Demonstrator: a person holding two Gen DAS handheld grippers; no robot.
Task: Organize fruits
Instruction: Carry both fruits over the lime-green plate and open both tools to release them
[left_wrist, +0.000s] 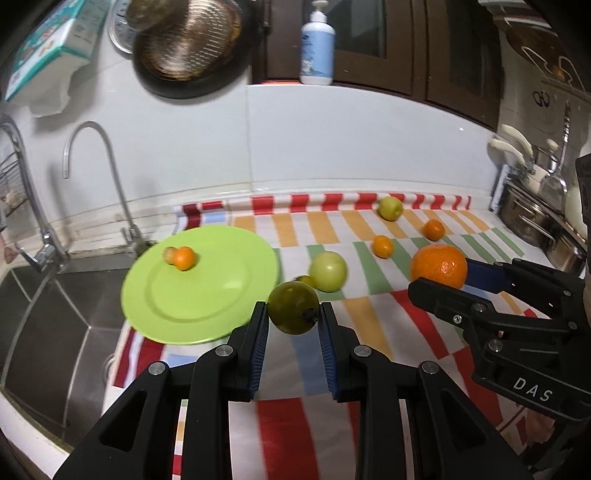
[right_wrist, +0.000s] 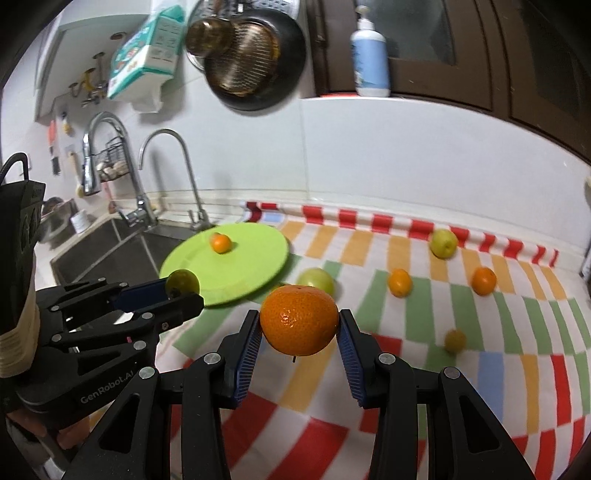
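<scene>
My left gripper (left_wrist: 293, 314) is shut on a dark green fruit (left_wrist: 293, 307) and holds it above the near edge of the lime green plate (left_wrist: 221, 295). The plate holds a small orange (left_wrist: 183, 257). My right gripper (right_wrist: 300, 328) is shut on a large orange (right_wrist: 299, 319), held above the striped cloth (right_wrist: 406, 350); it also shows in the left wrist view (left_wrist: 438, 266). On the cloth lie a pale green apple (left_wrist: 327, 271), a second green apple (left_wrist: 390, 208), two small oranges (left_wrist: 382, 246) (left_wrist: 433, 229), and a small yellowish fruit (right_wrist: 455, 340).
A steel sink (left_wrist: 48, 325) with taps (left_wrist: 107, 173) lies left of the plate. Steel pots (left_wrist: 535, 218) stand at the right end of the counter. A pan (left_wrist: 192, 48) hangs on the white wall, and a pump bottle (left_wrist: 317, 48) stands on the ledge.
</scene>
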